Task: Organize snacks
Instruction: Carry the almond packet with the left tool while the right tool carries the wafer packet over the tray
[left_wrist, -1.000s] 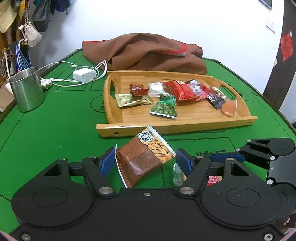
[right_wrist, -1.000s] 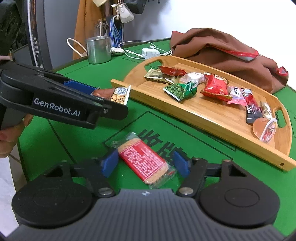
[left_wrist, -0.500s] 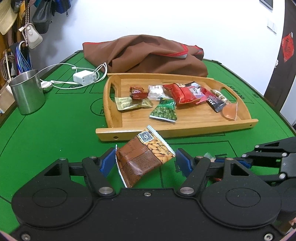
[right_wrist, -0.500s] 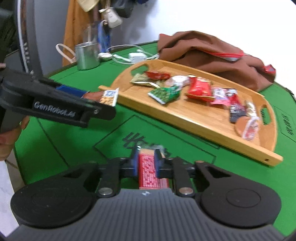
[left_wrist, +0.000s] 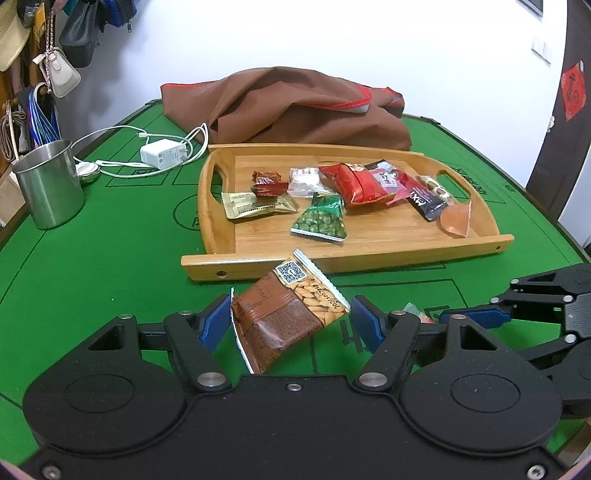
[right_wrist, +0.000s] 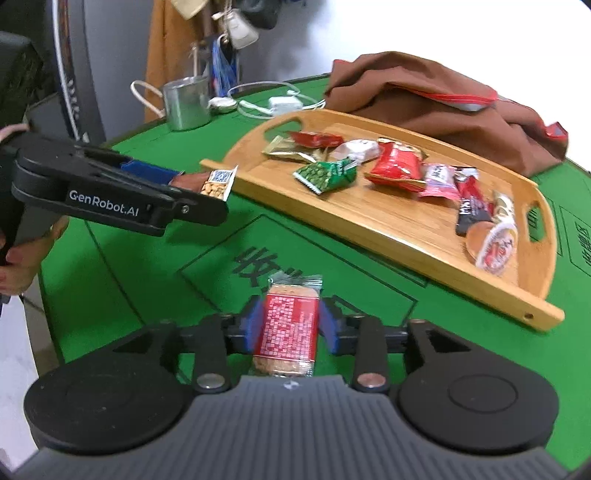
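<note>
A wooden tray (left_wrist: 369, 254) (right_wrist: 417, 236) holding several snack packets stands on the green table. My left gripper (left_wrist: 290, 323) is open, with a brown almond packet (left_wrist: 284, 317) between its fingers, just before the tray's near rim. The packet shows in the right wrist view (right_wrist: 216, 182). My right gripper (right_wrist: 290, 325) is shut on a red cracker packet (right_wrist: 288, 328) and holds it above the table, right of the left gripper. The right gripper shows in the left wrist view (left_wrist: 476, 317).
A brown cloth bag (left_wrist: 288, 107) lies behind the tray. A steel cup (left_wrist: 50, 184), a white charger (left_wrist: 162, 157) with its cable and a small round object sit at the far left. Bags hang on the wall at left.
My right gripper has shut on the red cracker packet and lifted it off the table. The left gripper has stayed open around the almond packet.
</note>
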